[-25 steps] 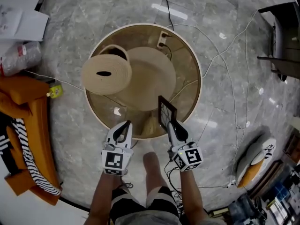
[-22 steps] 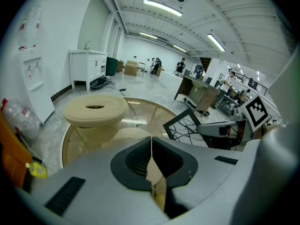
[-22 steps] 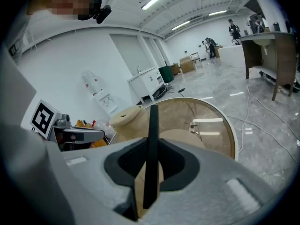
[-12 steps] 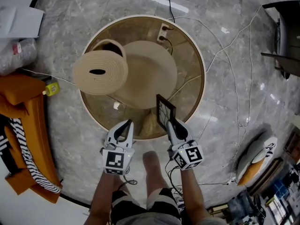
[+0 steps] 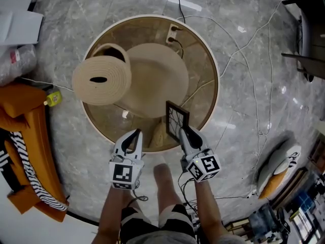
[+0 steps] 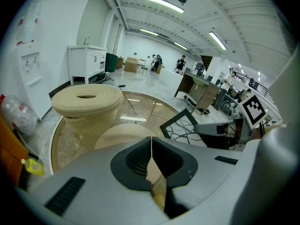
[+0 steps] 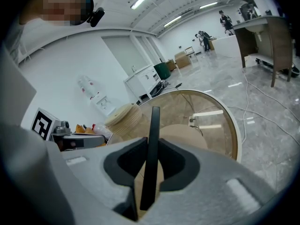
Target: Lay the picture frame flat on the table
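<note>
A black picture frame (image 5: 177, 119) with a white branch-pattern print stands upright above the near edge of the round glass table (image 5: 213, 65). My right gripper (image 5: 182, 132) is shut on the frame's lower edge. In the right gripper view the picture frame (image 7: 153, 125) shows edge-on, clamped between the jaws of the right gripper (image 7: 151, 146). My left gripper (image 5: 136, 134) hovers at the table's near rim, left of the frame, shut and holding nothing. In the left gripper view, the left gripper (image 6: 151, 146) has its jaws together, and the picture frame (image 6: 183, 125) stands to its right.
A tall woven spool-shaped basket (image 5: 101, 79) stands on the table's left side, over a round tan base (image 5: 152, 78). A power strip (image 5: 173, 34) lies at the far edge. Cables (image 5: 254, 85) run over the marble floor. An orange cushion (image 5: 25, 131) lies at the left.
The right gripper and the upright frame have drifted slightly left and farther over the table. The left gripper has hardly moved.
</note>
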